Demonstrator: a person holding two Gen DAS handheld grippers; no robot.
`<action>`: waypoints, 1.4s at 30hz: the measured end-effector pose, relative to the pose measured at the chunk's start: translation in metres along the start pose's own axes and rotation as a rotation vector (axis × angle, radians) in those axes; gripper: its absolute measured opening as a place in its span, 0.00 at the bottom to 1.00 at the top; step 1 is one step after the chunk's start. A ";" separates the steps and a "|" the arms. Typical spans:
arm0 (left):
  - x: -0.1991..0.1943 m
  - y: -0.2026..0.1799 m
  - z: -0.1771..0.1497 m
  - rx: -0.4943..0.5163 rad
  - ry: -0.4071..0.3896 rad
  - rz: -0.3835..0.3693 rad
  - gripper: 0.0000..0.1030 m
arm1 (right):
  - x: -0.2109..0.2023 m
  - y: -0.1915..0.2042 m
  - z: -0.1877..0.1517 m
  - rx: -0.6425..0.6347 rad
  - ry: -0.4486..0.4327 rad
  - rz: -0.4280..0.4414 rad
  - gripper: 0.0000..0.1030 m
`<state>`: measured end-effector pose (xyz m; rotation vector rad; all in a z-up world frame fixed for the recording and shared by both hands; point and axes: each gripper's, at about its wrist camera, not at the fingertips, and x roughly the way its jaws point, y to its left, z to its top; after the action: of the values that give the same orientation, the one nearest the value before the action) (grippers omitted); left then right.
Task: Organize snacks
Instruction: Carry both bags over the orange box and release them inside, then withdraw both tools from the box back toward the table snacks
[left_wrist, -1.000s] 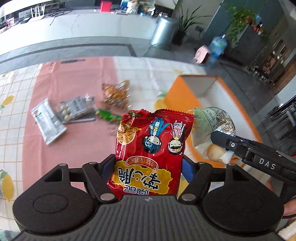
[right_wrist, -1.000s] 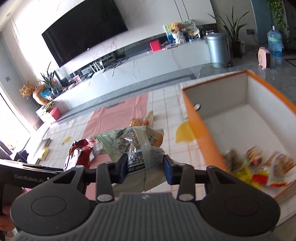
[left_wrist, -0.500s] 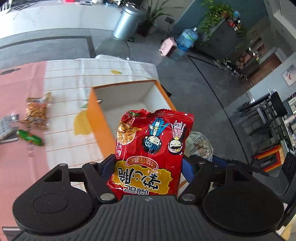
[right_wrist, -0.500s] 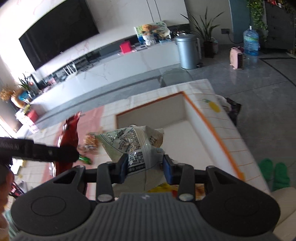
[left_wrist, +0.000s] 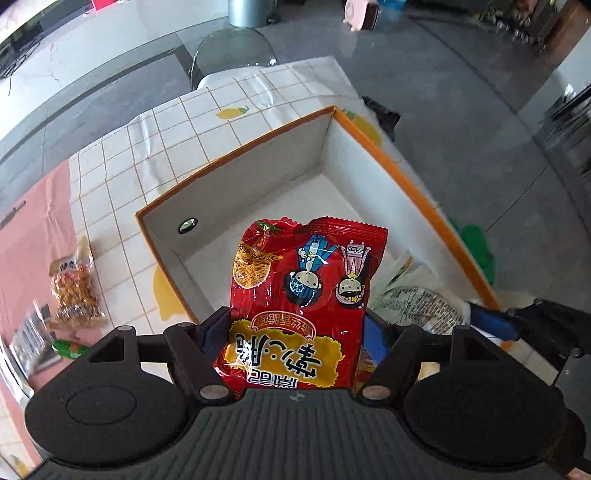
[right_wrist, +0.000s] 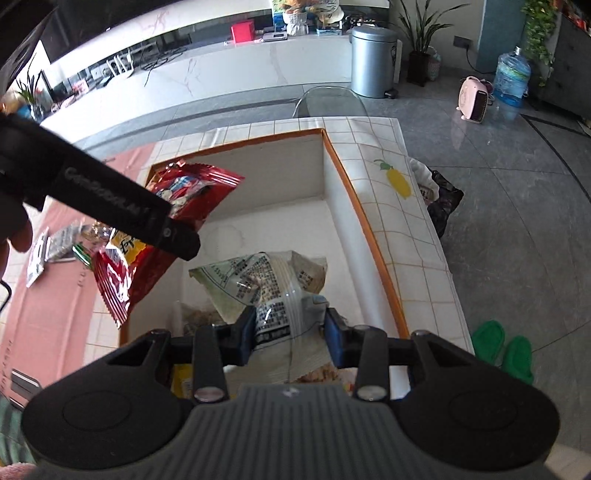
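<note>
Left gripper clamped on a glossy red snack packet with two cartoon faces and a yellow label, held over the orange-rimmed white box, near its 6 o'clock end. Right gripper pinches a clear printed bag at the left's 3 o'clock, also above the box. Loose peanut pack lies on the tablecloth at 9 o'clock.

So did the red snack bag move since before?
Yes. The red snack bag, gripped in the left claw, went from above the pink mat to above the orange box, hanging over its inside.
</note>
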<state>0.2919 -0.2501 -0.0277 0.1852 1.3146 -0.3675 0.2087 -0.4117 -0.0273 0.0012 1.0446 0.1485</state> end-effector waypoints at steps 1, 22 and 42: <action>0.007 0.000 0.004 0.007 0.014 0.019 0.81 | 0.006 0.000 0.003 -0.006 0.001 -0.003 0.36; 0.054 -0.008 0.021 0.270 0.013 0.108 0.88 | 0.081 0.012 0.017 -0.096 0.065 -0.009 0.36; 0.033 0.028 0.015 0.186 -0.135 -0.048 0.96 | 0.088 0.032 0.027 -0.144 0.132 -0.058 0.37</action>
<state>0.3230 -0.2347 -0.0582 0.2805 1.1530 -0.5342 0.2715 -0.3670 -0.0866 -0.1708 1.1625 0.1725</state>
